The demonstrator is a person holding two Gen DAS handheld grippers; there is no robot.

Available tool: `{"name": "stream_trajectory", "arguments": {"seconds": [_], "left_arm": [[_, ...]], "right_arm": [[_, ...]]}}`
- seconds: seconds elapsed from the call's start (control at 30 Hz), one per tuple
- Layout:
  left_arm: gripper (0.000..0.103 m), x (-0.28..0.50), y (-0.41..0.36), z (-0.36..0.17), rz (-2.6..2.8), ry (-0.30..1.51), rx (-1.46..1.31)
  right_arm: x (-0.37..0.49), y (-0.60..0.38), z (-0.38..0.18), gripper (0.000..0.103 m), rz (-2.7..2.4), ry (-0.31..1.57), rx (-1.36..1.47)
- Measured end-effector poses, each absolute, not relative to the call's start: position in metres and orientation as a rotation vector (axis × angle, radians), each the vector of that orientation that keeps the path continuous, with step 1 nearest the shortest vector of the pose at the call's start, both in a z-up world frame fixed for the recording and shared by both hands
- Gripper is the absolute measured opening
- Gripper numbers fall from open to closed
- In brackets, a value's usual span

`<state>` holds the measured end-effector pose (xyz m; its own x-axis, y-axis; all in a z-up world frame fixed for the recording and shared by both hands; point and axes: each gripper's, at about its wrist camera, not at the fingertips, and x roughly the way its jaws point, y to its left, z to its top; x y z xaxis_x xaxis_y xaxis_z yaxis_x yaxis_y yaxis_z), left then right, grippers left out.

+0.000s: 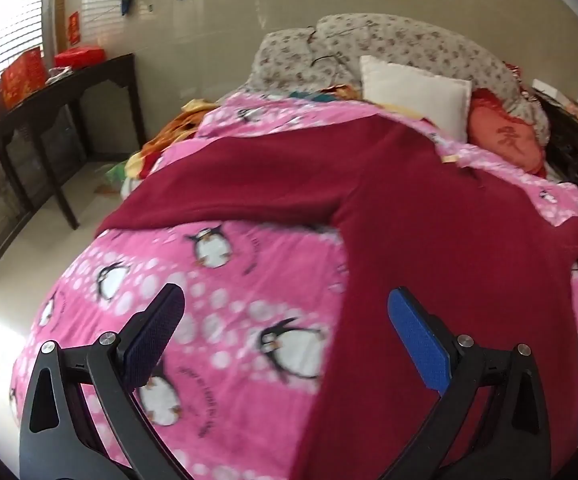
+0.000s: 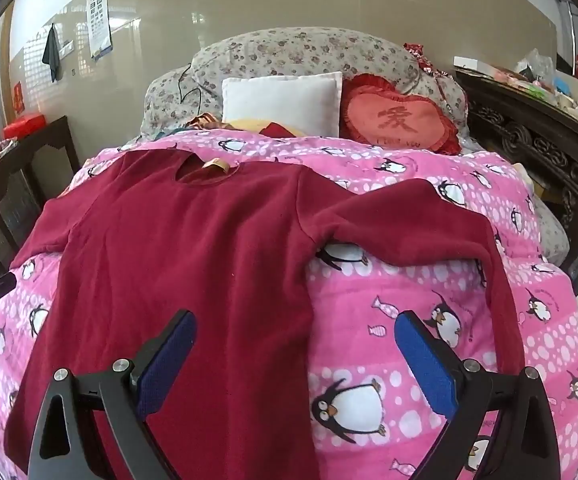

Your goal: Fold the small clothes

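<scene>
One dark red sweater, one pink penguin quilt, one white pillow, one heart cushion, two claws

— What is seen of the garment?

— A dark red long-sleeved top is laid out flat, unfolded, down the middle and left of the right wrist view, with its round neckline toward the upper centre and a tan label shown inside it.

— And the sleeves?

— One sleeve is stretched toward the right edge, then bent downward. In the left wrist view the top is spread across the centre and right.
</scene>
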<state>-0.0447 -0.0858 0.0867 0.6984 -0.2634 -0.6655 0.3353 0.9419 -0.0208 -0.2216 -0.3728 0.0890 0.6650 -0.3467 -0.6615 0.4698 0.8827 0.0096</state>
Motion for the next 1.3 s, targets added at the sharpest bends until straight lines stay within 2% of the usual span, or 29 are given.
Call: {"name": "stream_trajectory", "arguments": {"seconds": [0.67, 1.17, 1.3], "left_arm": [[0.102, -0.034, -0.155, 0.088, -0.44, 0.703, 0.106], [0.102, -0.016, -0.17, 0.052, -0.394, 0.707, 0.131], [0.102, -0.017, -0.17, 0.049, -0.39, 0.703, 0.141]], "right_arm": [[-0.142, -0.349, 0.116, 0.099, -0.445, 0.656, 0.198], [-0.113, -0.361, 0.073, 0.099, -0.449, 0.717, 0.225], [-0.114, -0.358, 0.076, 0.099, -0.449, 0.696, 0.221]]}}
